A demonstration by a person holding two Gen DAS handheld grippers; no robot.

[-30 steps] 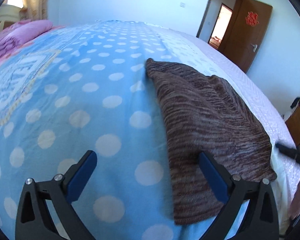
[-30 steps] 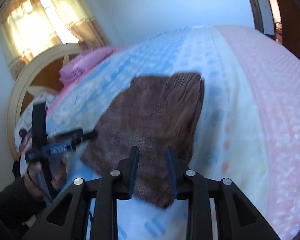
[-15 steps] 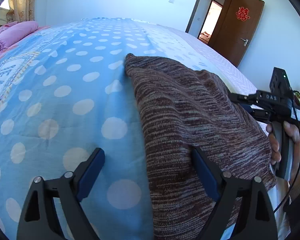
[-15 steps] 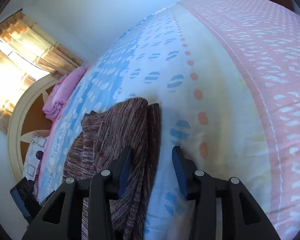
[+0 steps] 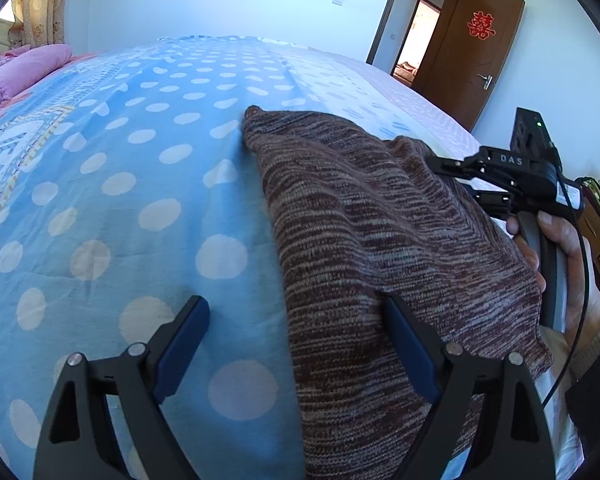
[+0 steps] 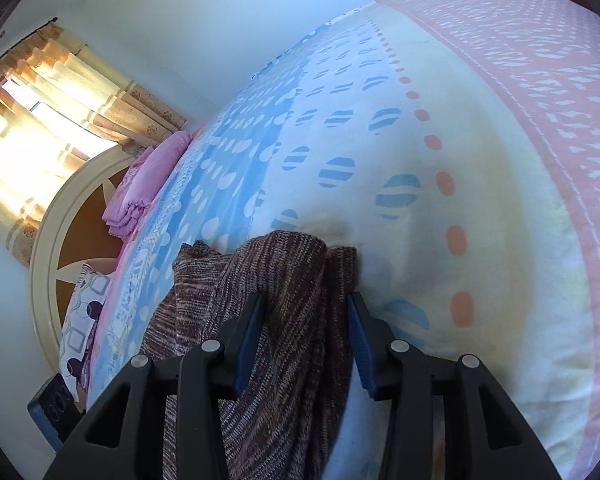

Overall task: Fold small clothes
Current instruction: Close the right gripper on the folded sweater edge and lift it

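- The near end of the brown knit garment (image 5: 364,248) runs out of the bottom of the left wrist view, so its lower hem is cut off there; in the right wrist view it likewise drops out of the bottom edge between the black arms.
- The right-hand edge of the garment is partly hidden behind the right gripper (image 5: 450,170) and the hand (image 5: 560,256) that holds it, and what lies under that raised edge cannot be seen.
- The garment lies on the bed (image 5: 100,184), on the border between the blue polka-dot part of the cover and the paler striped-dot part.
- Its long axis runs away from the left wrist camera, from the near edge of the bed up to a rounded far corner pointing toward the far wall.
- In the right wrist view the cloth (image 6: 284,320) is bunched and humped up between the fingers rather than flat.
- The left gripper (image 5: 296,344) has its fingers wide apart; the blue pad on one side rests over the bare cover, the other sits on the knit fabric.
- The right gripper (image 6: 306,340) has fabric between its partly spread fingers; they seem not yet pressed onto it, though the fold hides the contact.
- A folded pink blanket (image 6: 148,184) sits near the headboard (image 6: 56,248), well apart from the garment.
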